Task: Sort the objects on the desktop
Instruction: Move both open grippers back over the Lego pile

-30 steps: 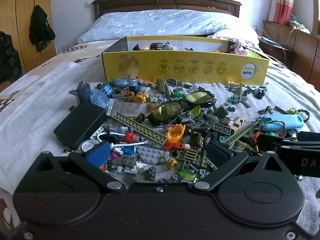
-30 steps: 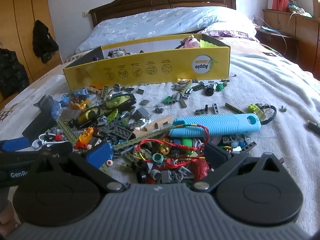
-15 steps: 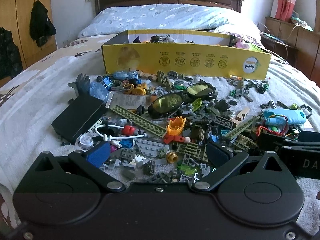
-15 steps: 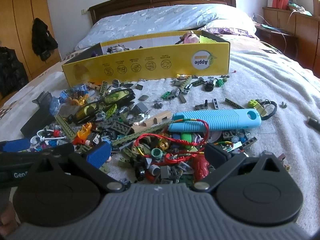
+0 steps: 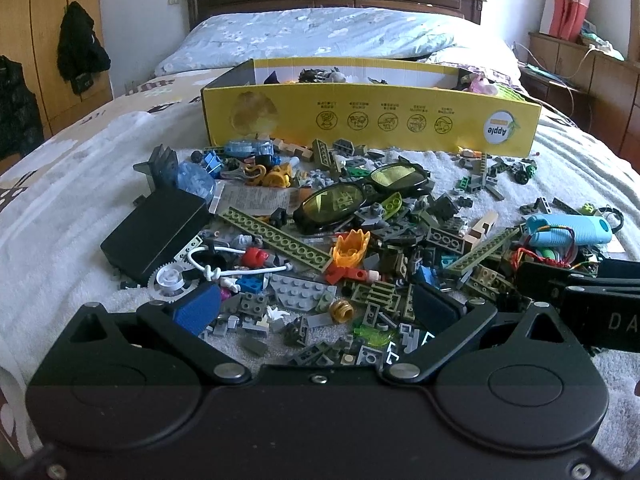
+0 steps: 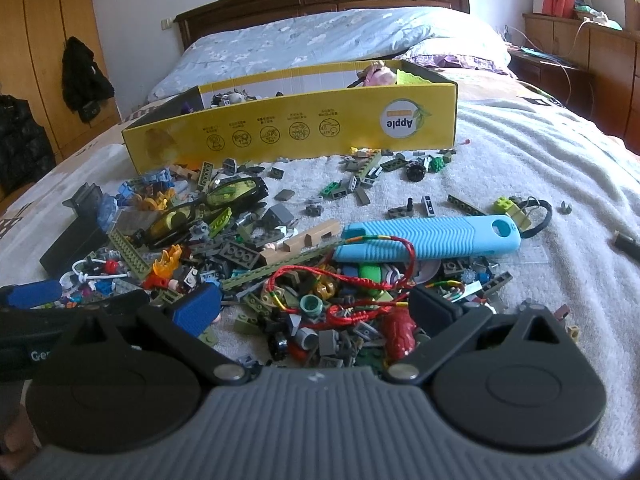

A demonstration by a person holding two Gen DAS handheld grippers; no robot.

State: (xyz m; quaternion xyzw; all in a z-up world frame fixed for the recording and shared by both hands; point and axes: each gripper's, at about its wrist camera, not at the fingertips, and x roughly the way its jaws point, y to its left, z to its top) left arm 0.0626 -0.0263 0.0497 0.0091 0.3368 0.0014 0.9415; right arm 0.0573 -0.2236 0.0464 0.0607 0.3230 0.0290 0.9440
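Left wrist view: the left tongs (image 5: 316,308) gape wide and empty over loose bricks (image 5: 256,304) on the bed (image 5: 60,184); the sunglasses (image 5: 360,196) lie ahead, long axis crosswise.

Right wrist view: the right tongs (image 6: 316,308) stand wide, straddling the red cord (image 6: 352,280); the blue handle (image 6: 432,236) lies just beyond, crosswise, nearer this hand. The yellow box (image 6: 296,128) waits behind.
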